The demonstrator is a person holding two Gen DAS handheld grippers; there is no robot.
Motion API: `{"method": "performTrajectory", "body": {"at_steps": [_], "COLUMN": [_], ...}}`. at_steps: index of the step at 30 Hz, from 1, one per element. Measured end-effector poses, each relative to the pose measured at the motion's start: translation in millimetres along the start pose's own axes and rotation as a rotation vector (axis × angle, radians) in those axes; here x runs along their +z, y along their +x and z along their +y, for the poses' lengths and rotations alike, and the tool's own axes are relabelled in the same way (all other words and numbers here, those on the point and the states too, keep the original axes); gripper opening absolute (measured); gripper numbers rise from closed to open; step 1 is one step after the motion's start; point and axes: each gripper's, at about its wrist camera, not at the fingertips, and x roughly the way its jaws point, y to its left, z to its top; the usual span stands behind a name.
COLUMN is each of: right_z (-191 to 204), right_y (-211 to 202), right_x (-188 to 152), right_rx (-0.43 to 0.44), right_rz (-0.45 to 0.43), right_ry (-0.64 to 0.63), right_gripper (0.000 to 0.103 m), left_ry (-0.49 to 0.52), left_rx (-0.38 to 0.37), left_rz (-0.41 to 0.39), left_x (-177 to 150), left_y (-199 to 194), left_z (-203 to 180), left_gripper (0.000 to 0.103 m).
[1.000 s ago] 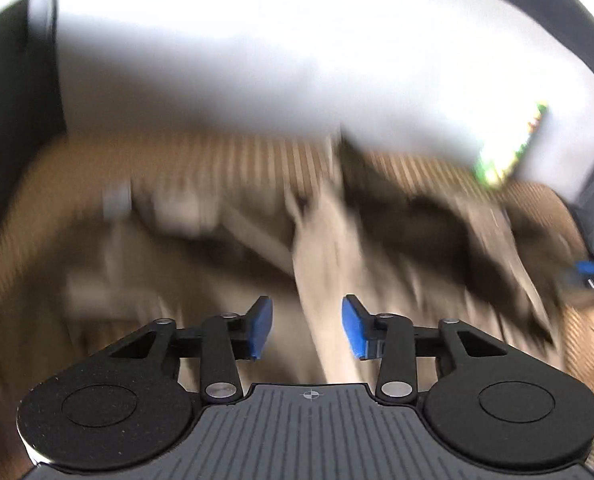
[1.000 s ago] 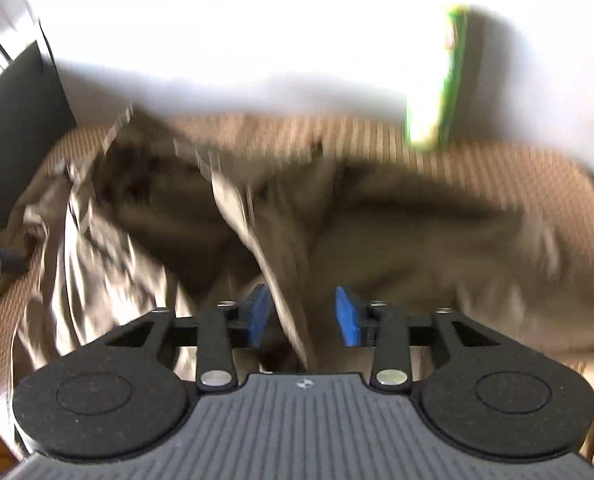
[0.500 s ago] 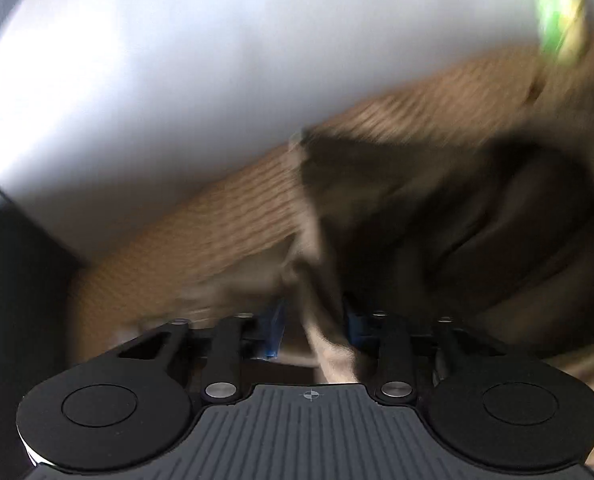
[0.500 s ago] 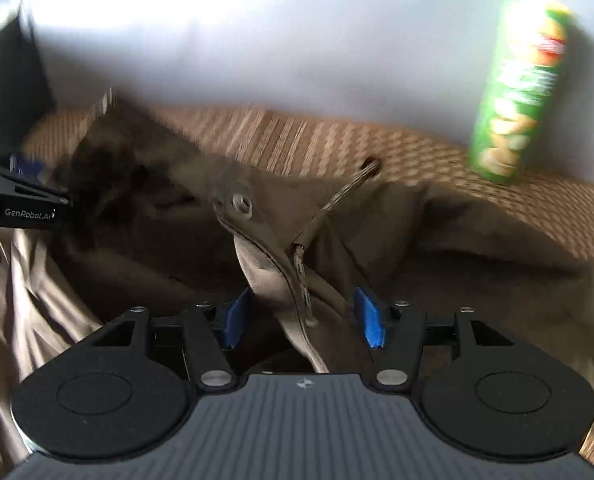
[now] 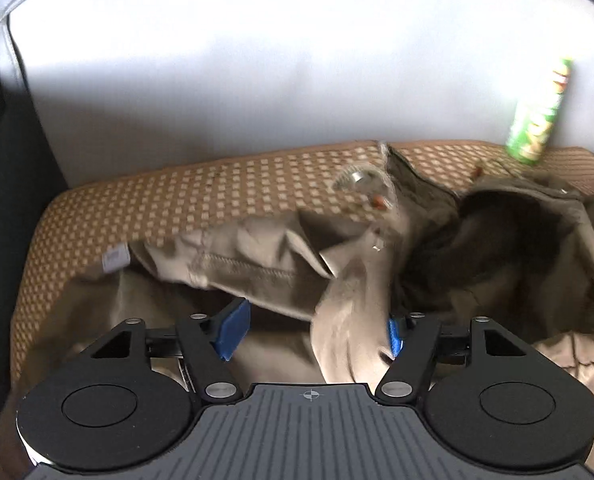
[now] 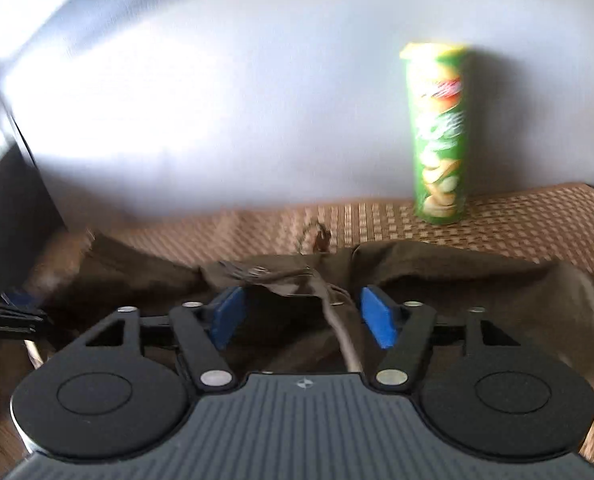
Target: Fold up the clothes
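Surroundings: woven brown-and-tan mat (image 5: 177,200) beneath everything; pale wall (image 5: 297,80) beyond its far edge; dark panel (image 5: 1,160) off to the left of the left claw.
Chip can: green tube (image 6: 439,136) upright on the mat against the wall, ahead and right of the right claw, well apart from it; same tube (image 5: 537,116) far ahead-right of the left claw.
Garment: olive-khaki trousers (image 5: 265,264) crumpled on the mat directly ahead of and under both claws; metal button (image 5: 355,178) and drawstring end near the far edge of the heap; small white tag (image 5: 115,258) at the cloth's left end.
In the way: raised fold of cloth standing between the left claw's fingers; drawstring cord (image 6: 343,332) running back between the right claw's fingers.
Left claw (image 5: 315,330): spread wide, jaws just opened further; fold of trousers between the blue pads, lying against the right pad, left pad clear of it.
Right claw (image 6: 303,316): spread wide, jaws just opened further; cord and dark cloth in the gap, neither pad pressing.
Other tool: left claw's black finger (image 6: 13,314) visible at the right view's left edge.
Writing: red logo on the can, too blurred to read; tag unreadable.
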Motion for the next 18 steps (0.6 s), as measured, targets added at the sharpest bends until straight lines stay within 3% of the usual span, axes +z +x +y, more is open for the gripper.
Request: {"method": "performTrajectory", "body": {"at_steps": [3, 5, 8, 11, 14, 18], "right_z": [-24, -37, -38, -31, -19, -12], "right_y": [-35, -52, -51, -41, -25, -9], "right_x": [-46, -83, -122, -150, -157, -136], "right_rx": [-0.022, -0.066, -0.052, 0.003, 0.059, 0.068], "right_rz": [-0.008, -0.004, 0.074, 0.154, 0.172, 0.126], "right_ry": [0.19, 0.291, 0.345, 0.367, 0.358, 0.324], "right_gripper": [0.075, 0.075, 0.075, 0.073, 0.073, 0.072], "left_ry": [0.044, 0.017, -0.041, 0.04, 0.125, 0.026], "left_rx": [0.01, 0.012, -0.012, -0.039, -0.054, -0.061], "left_rz": [-0.044, -0.086, -0.111, -0.075, -0.079, -0.154], "left_x": [-26, -36, -38, -40, -49, -54], "left_y": [-5, -16, -27, -24, -29, -50], "left_z": [-5, -2, 4, -5, -10, 3], "left_gripper": [0.075, 0.075, 0.078, 0.078, 0.078, 0.08]}}
